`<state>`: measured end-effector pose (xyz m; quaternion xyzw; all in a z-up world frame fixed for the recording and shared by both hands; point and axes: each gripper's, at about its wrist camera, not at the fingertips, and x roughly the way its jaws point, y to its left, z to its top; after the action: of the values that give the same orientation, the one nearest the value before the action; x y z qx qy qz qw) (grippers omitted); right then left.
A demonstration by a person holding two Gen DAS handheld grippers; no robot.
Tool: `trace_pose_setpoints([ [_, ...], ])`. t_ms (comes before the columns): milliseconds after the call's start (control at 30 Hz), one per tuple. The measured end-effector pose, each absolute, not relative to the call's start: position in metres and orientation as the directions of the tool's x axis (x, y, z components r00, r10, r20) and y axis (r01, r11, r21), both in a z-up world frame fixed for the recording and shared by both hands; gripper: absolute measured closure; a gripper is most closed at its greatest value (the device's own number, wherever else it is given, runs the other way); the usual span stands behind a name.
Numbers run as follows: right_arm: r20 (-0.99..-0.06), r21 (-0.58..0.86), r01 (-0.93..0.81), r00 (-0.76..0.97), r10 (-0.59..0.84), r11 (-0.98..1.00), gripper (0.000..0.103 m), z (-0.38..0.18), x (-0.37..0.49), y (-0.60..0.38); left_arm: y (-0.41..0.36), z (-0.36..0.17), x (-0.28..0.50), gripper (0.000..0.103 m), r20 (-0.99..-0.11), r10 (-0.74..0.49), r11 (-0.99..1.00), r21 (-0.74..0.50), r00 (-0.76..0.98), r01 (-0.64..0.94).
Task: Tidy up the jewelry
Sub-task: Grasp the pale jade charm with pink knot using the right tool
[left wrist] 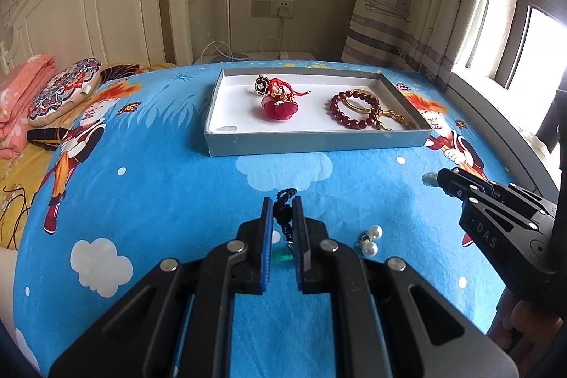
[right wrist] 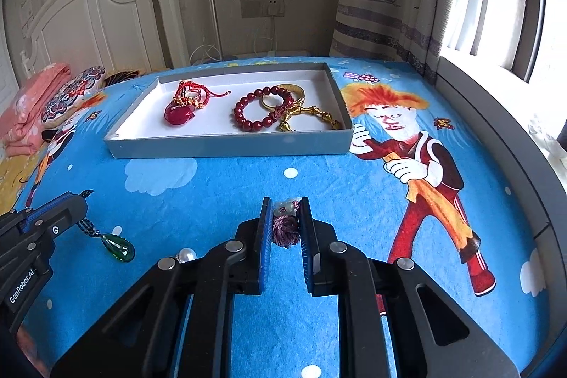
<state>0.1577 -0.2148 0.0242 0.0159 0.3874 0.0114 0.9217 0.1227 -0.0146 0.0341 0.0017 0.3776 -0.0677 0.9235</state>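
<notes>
At the lower centre, the right tongs (right wrist: pixel 286 218) are clamped on a maroon braided cord with pale beads (right wrist: pixel 285 225). At the left edge, the left tongs (right wrist: pixel 76 201) hold a black cord with a green teardrop pendant (right wrist: pixel 121 247) dangling over the blue cartoon bedsheet (right wrist: pixel 336 193). A pearl earring (right wrist: pixel 186 255) lies nearby. The grey tray (right wrist: pixel 230 146) at upper centre holds a red bead bracelet (right wrist: pixel 260 110) and gold bangles (right wrist: pixel 301 105).

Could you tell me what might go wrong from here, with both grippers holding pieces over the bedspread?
1. The green pendant dangles on its black cord from the left gripper; it could swing and snag the tray wall.
2. The right gripper pinches only a purple cord bundle, which may slip.
3. The pearl earrings could be overlooked.
</notes>
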Motion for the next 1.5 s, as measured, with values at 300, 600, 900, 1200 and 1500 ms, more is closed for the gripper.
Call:
trace_pose_setpoints([
  [300,-0.691,0.051,-0.009,0.722,0.042,0.999,0.088,0.039,0.149,-0.217,-0.014,0.045,0.116,0.093,-0.68,-0.128,0.99,-0.049,0.722,0.129],
  [600,-0.676,0.055,-0.02,0.735,0.052,0.998,0.095,0.049,0.143,-0.216,-0.015,0.051,0.112,0.093,-0.667,-0.135,0.989,-0.051,0.733,0.135],
  [900,-0.689,0.071,-0.027,0.722,0.069,0.997,0.094,0.048,0.144,-0.222,-0.014,0.049,0.113,0.093,-0.677,-0.134,0.99,-0.053,0.724,0.134],
  [1200,-0.752,0.077,0.006,0.657,0.055,0.997,0.046,0.009,0.13,-0.244,-0.01,0.039,0.115,0.093,-0.69,-0.142,0.988,-0.061,0.709,0.139],
  [1500,-0.776,0.097,-0.039,0.622,0.1,0.994,0.046,-0.01,0.128,-0.228,-0.007,0.032,0.116,0.093,-0.698,-0.147,0.988,-0.069,0.701,0.139],
])
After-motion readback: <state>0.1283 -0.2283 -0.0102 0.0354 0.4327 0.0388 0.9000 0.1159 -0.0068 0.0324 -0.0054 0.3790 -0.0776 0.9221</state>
